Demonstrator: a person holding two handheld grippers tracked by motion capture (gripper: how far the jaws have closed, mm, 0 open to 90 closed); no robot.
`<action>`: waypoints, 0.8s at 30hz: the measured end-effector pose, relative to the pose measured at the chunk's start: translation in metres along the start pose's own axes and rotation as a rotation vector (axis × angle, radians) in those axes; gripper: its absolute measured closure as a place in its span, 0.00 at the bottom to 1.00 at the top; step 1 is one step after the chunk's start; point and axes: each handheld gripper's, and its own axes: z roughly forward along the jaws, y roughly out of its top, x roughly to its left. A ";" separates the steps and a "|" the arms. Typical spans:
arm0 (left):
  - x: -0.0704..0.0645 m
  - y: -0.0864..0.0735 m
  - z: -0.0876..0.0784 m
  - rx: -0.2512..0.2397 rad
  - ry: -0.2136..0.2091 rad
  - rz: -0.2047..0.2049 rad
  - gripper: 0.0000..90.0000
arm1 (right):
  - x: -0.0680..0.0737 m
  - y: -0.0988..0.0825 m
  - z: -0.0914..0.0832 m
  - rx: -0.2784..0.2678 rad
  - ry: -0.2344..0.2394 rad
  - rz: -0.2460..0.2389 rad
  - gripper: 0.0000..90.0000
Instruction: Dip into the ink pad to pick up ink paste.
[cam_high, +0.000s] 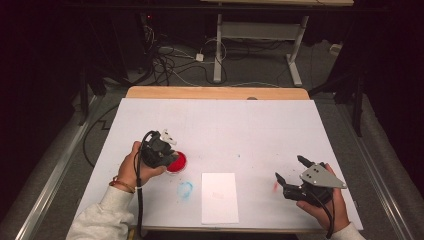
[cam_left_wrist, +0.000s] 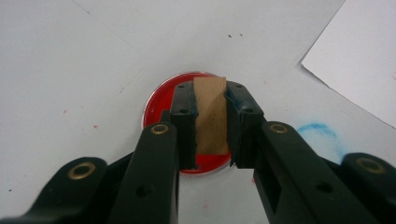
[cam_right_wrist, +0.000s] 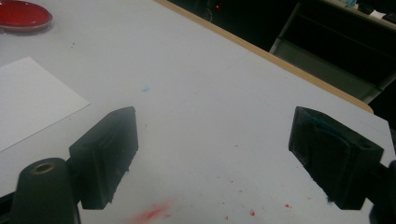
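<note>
My left gripper (cam_high: 167, 150) is shut on a small wooden block (cam_left_wrist: 211, 114), holding it upright over a round red dish (cam_left_wrist: 156, 105). In the high view that red dish (cam_high: 178, 162) lies at the table's left, partly hidden under the gripper. The block's lower end is at the red surface; I cannot tell if it touches. My right gripper (cam_high: 290, 167) rests near the front right of the table, open, with nothing between its jaws (cam_right_wrist: 215, 126). The red dish (cam_right_wrist: 23, 16) lies far off in the right gripper view.
A white sheet of paper (cam_high: 219, 197) lies at the front middle, with a blue smear (cam_high: 185, 189) to its left and a red smear (cam_high: 275, 186) to its right. The white table cover (cam_high: 225, 120) ends at a wooden back edge (cam_high: 215, 92). Cables and desk legs lie beyond.
</note>
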 end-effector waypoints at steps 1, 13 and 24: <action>0.001 0.000 0.002 0.006 -0.004 0.003 0.82 | 0.000 0.000 0.000 0.000 0.000 0.000 0.18; 0.009 -0.001 0.026 0.070 -0.024 -0.019 0.82 | 0.003 -0.004 0.001 0.018 0.007 -0.011 0.18; 0.016 -0.003 0.034 0.080 -0.066 -0.043 0.82 | 0.004 -0.004 -0.001 0.015 0.006 -0.010 0.18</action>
